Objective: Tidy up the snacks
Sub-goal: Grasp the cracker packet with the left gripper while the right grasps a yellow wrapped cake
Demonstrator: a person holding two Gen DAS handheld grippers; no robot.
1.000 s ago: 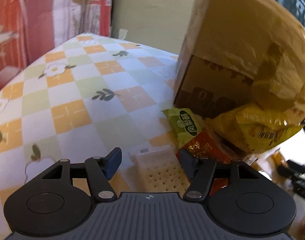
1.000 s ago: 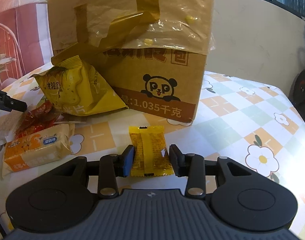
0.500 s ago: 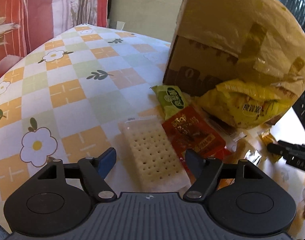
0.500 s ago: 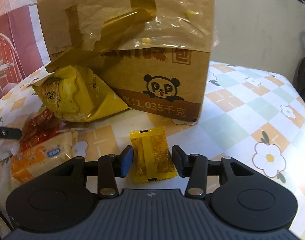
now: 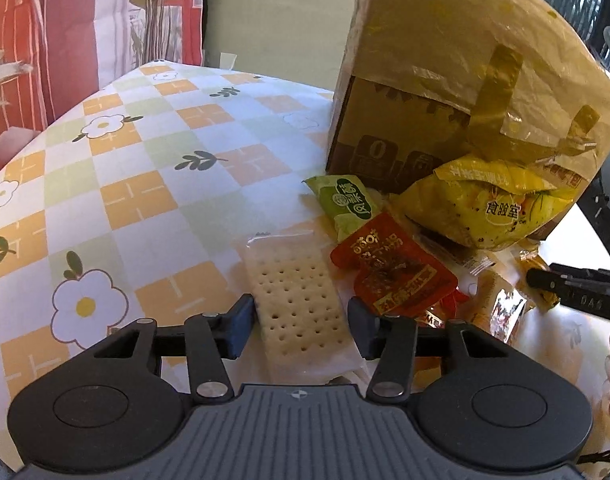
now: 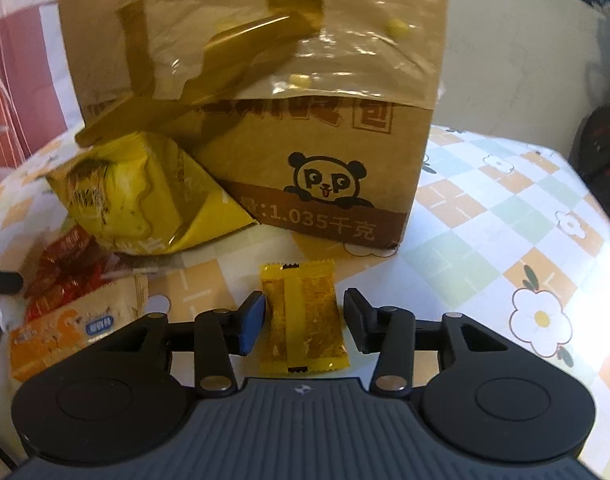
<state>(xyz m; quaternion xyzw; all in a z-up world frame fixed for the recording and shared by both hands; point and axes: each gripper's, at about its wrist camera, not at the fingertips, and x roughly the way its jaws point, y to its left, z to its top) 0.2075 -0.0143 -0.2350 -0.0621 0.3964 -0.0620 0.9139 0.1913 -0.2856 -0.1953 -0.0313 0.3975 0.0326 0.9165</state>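
Two grippers are picking up snacks beside the box (image 6: 305,152). Left gripper (image 5: 301,328) is closing around the cracker (image 5: 299,304); right gripper (image 6: 303,320) sits apart around the yellow packet (image 6: 305,320). Next: squeeze, lift.

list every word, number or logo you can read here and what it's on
"1.035千克": brown band low on the cardboard box, under a panda logo with "P P" on its face.
"食验室": big yellow bag leaning on the box.
Green packet, red packet, orange packet: print too small or blurred.
Small yellow sachet: no readable text.
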